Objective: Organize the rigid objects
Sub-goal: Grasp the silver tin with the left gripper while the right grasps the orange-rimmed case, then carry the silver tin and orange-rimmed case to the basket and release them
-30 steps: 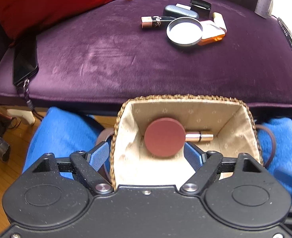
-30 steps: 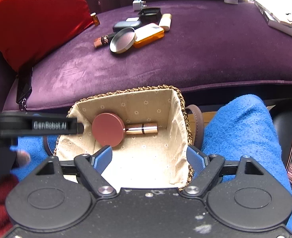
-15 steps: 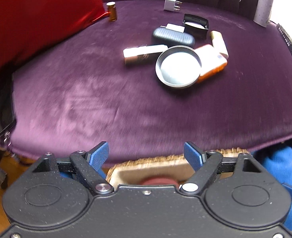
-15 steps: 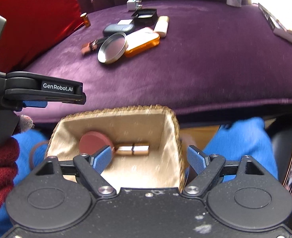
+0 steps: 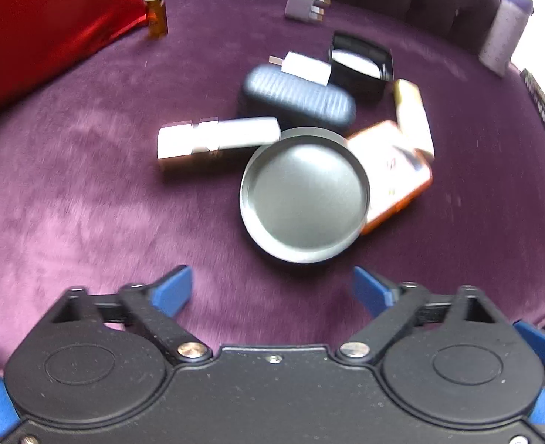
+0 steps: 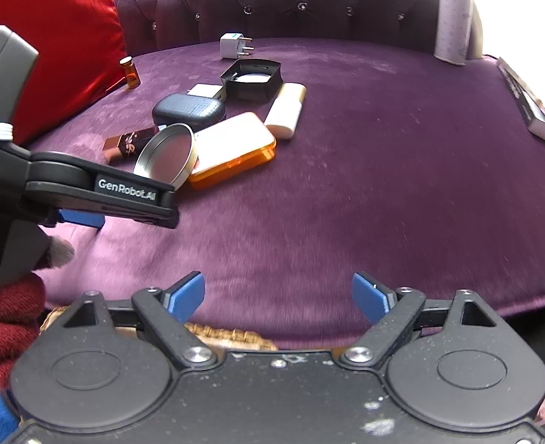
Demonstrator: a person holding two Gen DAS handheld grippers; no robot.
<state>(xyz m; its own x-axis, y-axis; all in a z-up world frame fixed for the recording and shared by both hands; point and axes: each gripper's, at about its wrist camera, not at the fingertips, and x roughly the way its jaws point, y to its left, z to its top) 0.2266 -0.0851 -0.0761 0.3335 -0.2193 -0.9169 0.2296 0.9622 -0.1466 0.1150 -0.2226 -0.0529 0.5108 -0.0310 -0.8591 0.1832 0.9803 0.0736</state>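
1. Both grippers hang over the purple velvet seat empty, pointing down at the pile of loose items; I judge this the reach for the next piece to put in the basket.
2. The left gripper has its blue pads spread wide with nothing between them; its jaws have just been opening. The round metal tin lid lies just beyond the tips at 12 o'clock, so that wide spread likely suits its broad rim.
3. The right gripper is also empty, moderately wide, its jaws likewise just opening, over bare velvet with the pile at 11 o'clock.
4. The woven basket shows only as a braided rim at 6 o'clock in the right view, near the person for short carries.
5. The lid is shallow, smooth and grey, tilted on the glossy orange case.
6. The ribbed dark oval case, a boxy metallic lipstick tube and a cream rounded tube crowd round it, touching.
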